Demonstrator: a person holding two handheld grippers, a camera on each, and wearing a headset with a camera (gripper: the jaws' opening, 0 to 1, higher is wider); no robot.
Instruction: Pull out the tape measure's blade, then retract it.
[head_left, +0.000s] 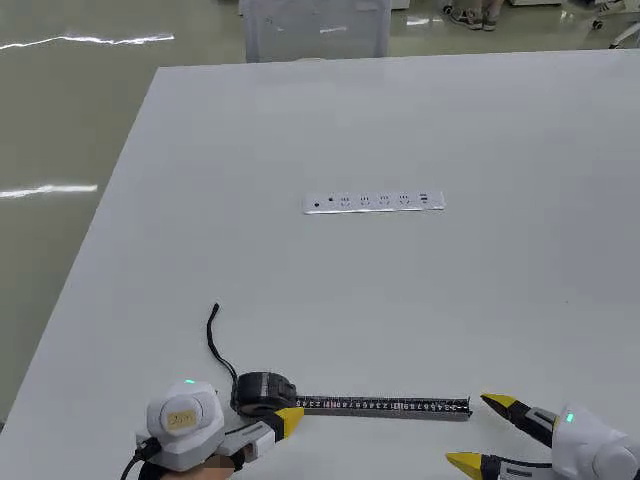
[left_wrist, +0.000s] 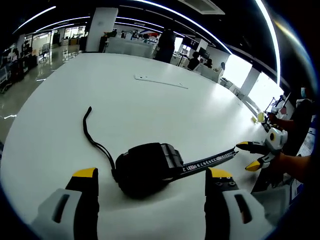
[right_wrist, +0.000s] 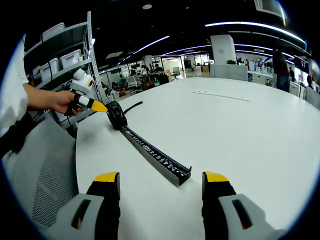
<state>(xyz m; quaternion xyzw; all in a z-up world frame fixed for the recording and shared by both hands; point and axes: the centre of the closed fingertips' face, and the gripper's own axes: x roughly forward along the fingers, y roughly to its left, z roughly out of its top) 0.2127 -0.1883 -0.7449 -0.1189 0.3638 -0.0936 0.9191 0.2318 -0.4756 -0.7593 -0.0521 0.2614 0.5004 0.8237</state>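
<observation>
On the near left of the white table (head_left: 300, 130), the left gripper (left_wrist: 152, 173) has its jaws spread wide and holds nothing. Its yellow fingertips (left_wrist: 85, 173) flank the black tape measure (head_left: 263, 392), which lies flat on the table just past them; whether either tip touches the case I cannot tell. A thin black strap (head_left: 213, 335) curls away from the case toward the far left. The blade (head_left: 385, 405) runs out of the case to the right, lying flat along the near edge with its numbered face up. Farther back, near the middle of the table, a white power strip (head_left: 373, 202) lies well apart from everything else. On the near right, the right gripper (right_wrist: 161, 176) is also wide open and empty, the blade's end hook lying just ahead of its jaws, apart from both
</observation>
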